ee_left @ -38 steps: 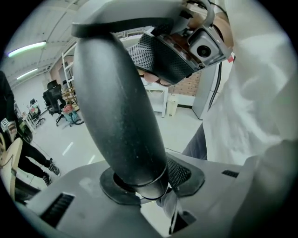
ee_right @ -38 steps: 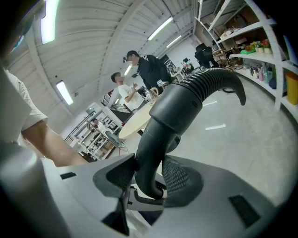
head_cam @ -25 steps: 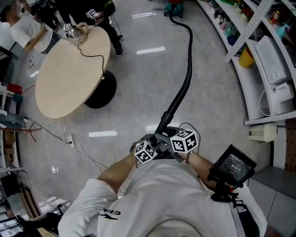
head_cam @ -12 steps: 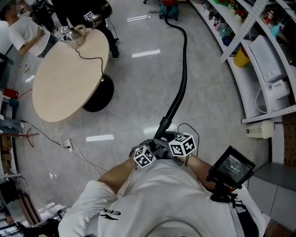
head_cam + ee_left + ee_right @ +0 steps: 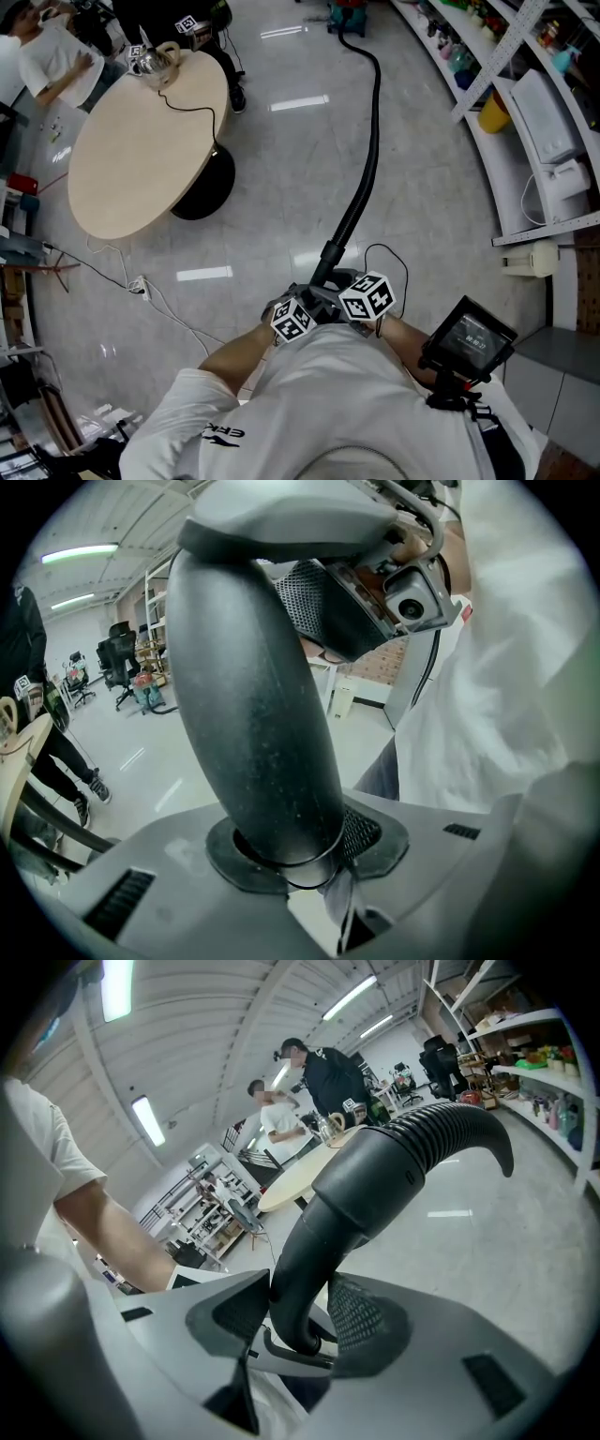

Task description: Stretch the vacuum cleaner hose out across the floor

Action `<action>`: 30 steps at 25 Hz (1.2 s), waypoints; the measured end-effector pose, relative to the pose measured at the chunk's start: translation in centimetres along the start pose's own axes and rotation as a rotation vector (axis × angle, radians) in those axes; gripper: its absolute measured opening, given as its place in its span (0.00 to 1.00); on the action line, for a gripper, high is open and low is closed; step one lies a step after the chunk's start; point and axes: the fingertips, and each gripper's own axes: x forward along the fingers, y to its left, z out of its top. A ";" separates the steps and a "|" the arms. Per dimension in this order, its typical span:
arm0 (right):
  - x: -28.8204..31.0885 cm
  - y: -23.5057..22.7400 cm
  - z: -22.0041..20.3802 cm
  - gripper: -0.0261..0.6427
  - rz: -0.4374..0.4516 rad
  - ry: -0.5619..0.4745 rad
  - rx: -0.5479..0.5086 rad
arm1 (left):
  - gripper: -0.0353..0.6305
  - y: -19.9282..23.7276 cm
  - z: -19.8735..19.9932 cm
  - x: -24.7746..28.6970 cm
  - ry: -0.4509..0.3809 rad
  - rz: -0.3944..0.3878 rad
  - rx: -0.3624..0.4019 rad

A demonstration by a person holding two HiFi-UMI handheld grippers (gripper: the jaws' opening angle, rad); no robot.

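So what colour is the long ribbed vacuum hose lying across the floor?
Black. The ribbed vacuum hose shows best in the head view, against the pale floor.

- The vacuum cleaner (image 5: 347, 13) at the hose's (image 5: 369, 159) far end is cut off by the top edge.
- The hose's near end is hidden under the left gripper (image 5: 309, 298) and right gripper (image 5: 345, 284).
- A person (image 5: 47, 58) far left of the hose is cropped.

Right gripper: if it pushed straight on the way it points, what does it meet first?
The vacuum hose that it is already shut on: it fills the line just ahead of the right gripper. Past the hose, the next thing is probably the floor, though depth is hard to judge here.
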 end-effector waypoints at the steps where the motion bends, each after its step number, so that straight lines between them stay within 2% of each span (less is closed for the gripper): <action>1: 0.3 0.3 -0.2 0.32 0.005 0.008 -0.009 | 0.23 -0.1 -0.3 -0.1 0.002 0.002 -0.002; 14: 2.8 3.9 -0.7 0.32 0.070 0.080 -0.094 | 0.22 -0.6 -3.0 -2.7 0.005 0.042 -0.053; 30: 3.1 4.2 -0.8 0.32 0.069 0.088 -0.106 | 0.23 -0.4 -3.2 -2.9 0.002 0.058 -0.063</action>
